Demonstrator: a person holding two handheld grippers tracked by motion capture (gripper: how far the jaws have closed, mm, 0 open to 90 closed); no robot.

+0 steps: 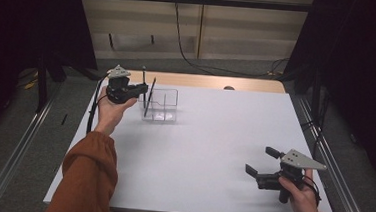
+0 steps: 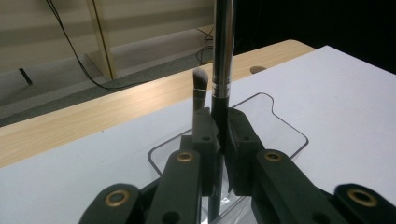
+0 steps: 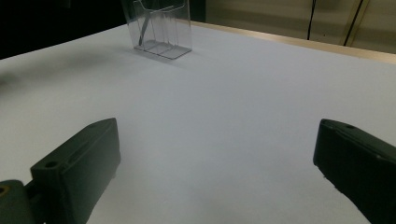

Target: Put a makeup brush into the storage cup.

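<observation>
We see the left gripper at the far left of the white table, its jaws clamped on the dark handle of a makeup brush that stands upright between them. Just under and beyond the jaws sits a clear acrylic organizer — the brush's lower end reaches down into it. A second brush, with a pale bristle tip, rises just left of the clamped one in the left gripper view; we cannot tell which compartment holds it. The right gripper is held low over the near right of the table, well apart from the organizer, its jaws spread wide with nothing but bare table between them — the organizer stands far ahead of them.
</observation>
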